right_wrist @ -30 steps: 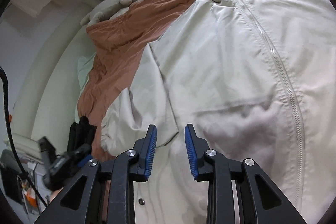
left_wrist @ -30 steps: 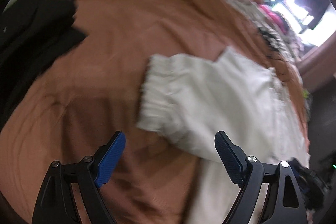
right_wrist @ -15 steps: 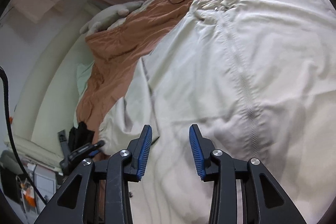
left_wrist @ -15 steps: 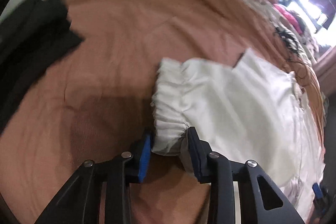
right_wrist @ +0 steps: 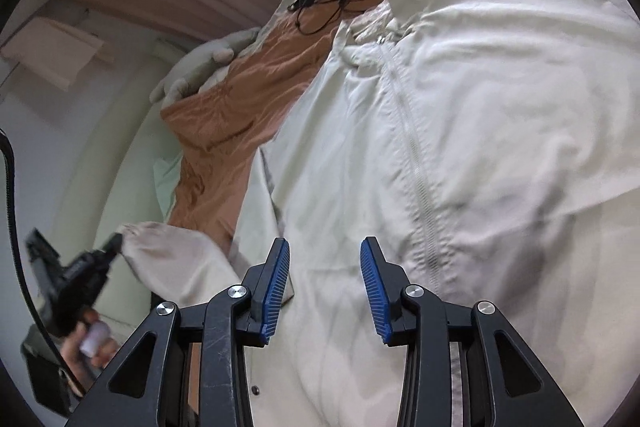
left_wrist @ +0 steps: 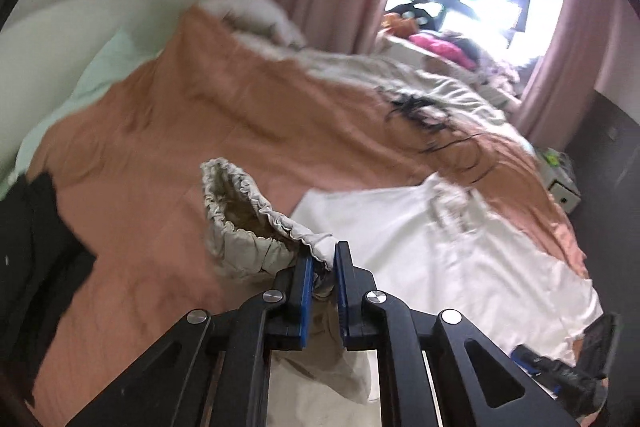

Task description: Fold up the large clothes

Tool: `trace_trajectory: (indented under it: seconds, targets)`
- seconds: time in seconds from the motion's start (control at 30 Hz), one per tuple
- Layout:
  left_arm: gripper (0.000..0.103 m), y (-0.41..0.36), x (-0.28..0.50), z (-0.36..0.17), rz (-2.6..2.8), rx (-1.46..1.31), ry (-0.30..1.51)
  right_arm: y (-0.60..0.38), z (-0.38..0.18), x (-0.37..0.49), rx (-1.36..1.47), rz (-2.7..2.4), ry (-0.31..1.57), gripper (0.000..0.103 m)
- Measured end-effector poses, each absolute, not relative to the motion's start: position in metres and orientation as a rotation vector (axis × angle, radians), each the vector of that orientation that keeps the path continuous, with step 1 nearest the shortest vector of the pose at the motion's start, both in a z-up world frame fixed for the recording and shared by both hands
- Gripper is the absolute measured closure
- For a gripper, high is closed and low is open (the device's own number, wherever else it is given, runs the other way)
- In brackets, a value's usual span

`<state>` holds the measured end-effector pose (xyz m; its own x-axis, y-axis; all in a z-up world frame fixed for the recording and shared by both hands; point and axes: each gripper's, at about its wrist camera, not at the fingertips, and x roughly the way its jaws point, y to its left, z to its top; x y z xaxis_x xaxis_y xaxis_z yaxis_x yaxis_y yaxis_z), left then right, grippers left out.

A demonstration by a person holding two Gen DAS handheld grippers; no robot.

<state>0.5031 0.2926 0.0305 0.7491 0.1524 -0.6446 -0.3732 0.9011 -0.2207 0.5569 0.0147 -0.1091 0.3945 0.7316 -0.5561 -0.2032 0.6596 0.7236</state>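
A cream zip-up jacket (right_wrist: 480, 127) lies spread on the orange bed cover (left_wrist: 200, 115), zipper (right_wrist: 416, 163) facing up. My left gripper (left_wrist: 322, 255) holds the gathered elastic cuff (left_wrist: 236, 211) of one sleeve; its jaws are closing and the pads pinch the cuff's edge, lifting it off the bed. From the right wrist view, that left gripper (right_wrist: 114, 241) raises the sleeve (right_wrist: 172, 259) at the jacket's left side. My right gripper (right_wrist: 325, 259) hovers open over the jacket's lower front, nothing between its pads.
A tangle of black cables (left_wrist: 432, 123) lies on the bed beyond the jacket's collar. A black garment (left_wrist: 28, 247) covers the bed's left edge. Pillows (left_wrist: 248, 11) sit by pink curtains, and clothes are piled near the bright window. A hand (right_wrist: 84, 343) grips the left tool.
The left gripper went from open beside the cuff to clamped on it, then rose, lifting the sleeve off the bed. The right gripper opened slightly and slid across the jacket front.
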Motion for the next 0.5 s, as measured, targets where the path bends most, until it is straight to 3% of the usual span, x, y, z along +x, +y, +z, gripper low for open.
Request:
trace_trajectory:
  seconds: [0.2,0.5]
  targets:
    - [0.093,0.229,0.531,0.075,0.193,-0.261,0.623,-0.018,-0.111,0.567,0.708,0.604,0.976,0.065]
    - [0.094,0.142,0.585,0.096,0.058,-0.143,0.619,-0.055,-0.112,0.575,0.808,0.567,0.943,0.065]
